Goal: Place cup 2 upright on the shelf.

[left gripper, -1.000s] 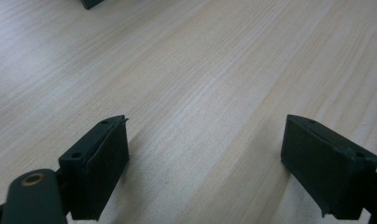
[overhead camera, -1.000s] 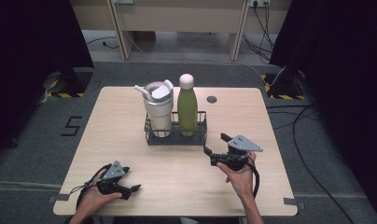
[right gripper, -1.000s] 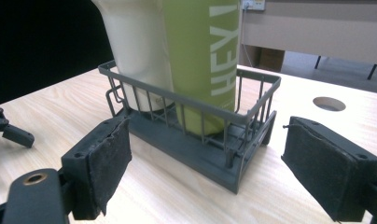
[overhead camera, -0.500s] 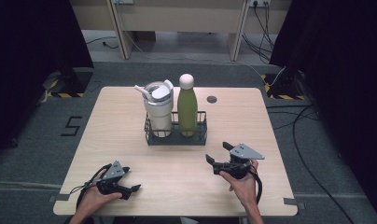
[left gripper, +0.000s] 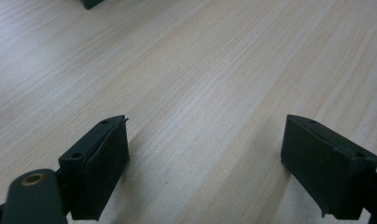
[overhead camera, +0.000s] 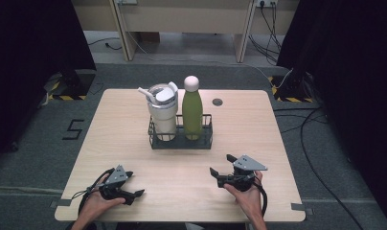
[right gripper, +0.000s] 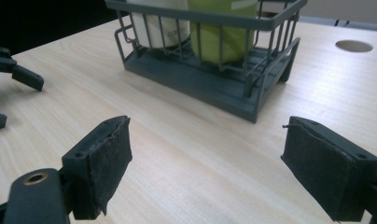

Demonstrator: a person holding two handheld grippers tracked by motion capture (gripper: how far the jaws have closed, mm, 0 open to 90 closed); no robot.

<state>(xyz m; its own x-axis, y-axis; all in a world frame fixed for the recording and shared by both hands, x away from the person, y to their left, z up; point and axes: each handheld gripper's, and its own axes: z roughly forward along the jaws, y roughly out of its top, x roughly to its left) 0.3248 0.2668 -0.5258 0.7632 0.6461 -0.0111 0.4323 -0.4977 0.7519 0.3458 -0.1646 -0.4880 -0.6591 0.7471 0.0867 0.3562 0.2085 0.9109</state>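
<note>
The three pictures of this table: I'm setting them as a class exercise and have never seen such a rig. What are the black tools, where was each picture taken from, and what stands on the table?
A person sits at a wooden table with a hand-held two-jaw tool in each hand: the left gripper and the right gripper. The high view looks down from above. Each of the other two pictures comes from a camera on one gripper, looking along its black jaws. Both grippers are open and hold nothing. In a dark wire basket stand a white tumbler with a lid and a green bottle.
</note>
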